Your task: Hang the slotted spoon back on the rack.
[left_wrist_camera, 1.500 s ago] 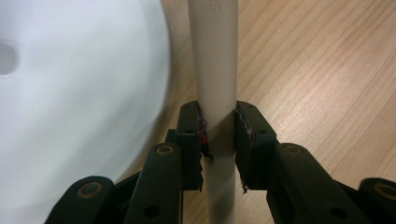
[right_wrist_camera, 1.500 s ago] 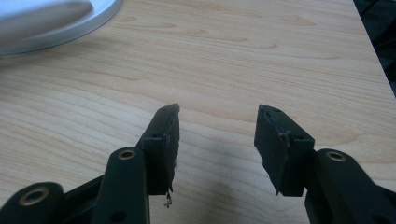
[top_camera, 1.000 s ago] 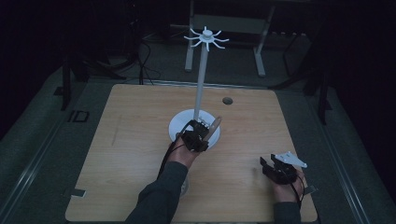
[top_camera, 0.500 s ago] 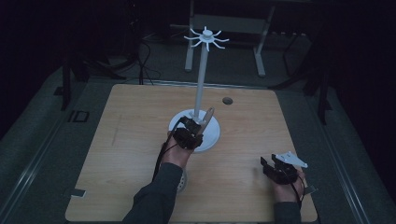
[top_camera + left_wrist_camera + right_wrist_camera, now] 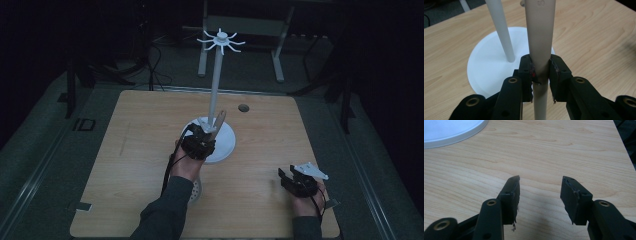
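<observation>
Just in front of the white stand (image 5: 212, 140), over its round base (image 5: 486, 67), the left gripper (image 5: 540, 72) pinches a pale beige handle (image 5: 540, 37) between its pads, the handle rising nearly upright beside the stand's thin pole (image 5: 500, 30) (close to it, though whether they touch cannot be told). Well to the right of the stand and nearer the person, the right gripper (image 5: 540, 195) rests low over the wooden table (image 5: 549, 150), its jaws spread apart with nothing between them.

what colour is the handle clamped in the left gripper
Pale beige handle, clearest in the left gripper view.
</observation>
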`<state>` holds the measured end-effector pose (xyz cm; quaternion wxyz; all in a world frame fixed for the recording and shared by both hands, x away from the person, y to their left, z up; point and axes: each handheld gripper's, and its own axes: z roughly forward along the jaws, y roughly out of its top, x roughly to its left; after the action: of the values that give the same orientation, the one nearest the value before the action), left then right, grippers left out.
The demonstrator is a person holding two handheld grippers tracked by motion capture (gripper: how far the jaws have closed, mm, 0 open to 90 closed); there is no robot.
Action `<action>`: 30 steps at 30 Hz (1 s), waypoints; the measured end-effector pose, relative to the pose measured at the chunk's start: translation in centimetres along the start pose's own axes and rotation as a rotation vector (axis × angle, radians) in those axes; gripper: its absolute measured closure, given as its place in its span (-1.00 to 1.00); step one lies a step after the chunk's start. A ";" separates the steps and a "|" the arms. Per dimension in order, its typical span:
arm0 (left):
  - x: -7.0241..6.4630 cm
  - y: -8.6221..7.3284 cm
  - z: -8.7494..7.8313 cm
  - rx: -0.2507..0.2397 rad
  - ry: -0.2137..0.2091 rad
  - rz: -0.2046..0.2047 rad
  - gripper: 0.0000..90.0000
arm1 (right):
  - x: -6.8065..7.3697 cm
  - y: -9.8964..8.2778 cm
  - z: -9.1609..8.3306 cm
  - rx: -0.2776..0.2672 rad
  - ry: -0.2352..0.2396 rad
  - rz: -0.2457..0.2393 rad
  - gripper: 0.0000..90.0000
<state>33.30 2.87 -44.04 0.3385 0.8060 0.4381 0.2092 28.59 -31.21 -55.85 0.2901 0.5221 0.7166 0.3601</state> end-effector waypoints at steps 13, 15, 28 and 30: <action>0.0 0.3 -1.7 -0.117 0.047 -0.034 0.64 | 0.0 0.0 0.0 -0.002 0.000 -0.007 0.10; 0.0 0.4 -1.9 -0.139 0.060 -0.033 0.64 | 0.1 0.0 0.0 0.001 0.002 -0.007 0.10; 0.2 0.6 -3.3 -0.262 0.112 -0.054 0.64 | 0.1 0.0 0.0 0.000 0.004 -0.007 0.10; 0.2 0.8 -3.5 -0.277 0.114 -0.054 0.64 | 0.1 0.0 0.1 0.000 0.004 -0.007 0.10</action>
<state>31.62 4.02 -41.05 0.4264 0.7264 0.4453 0.3038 28.59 -31.09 -55.92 0.2899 0.5188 0.7192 0.3600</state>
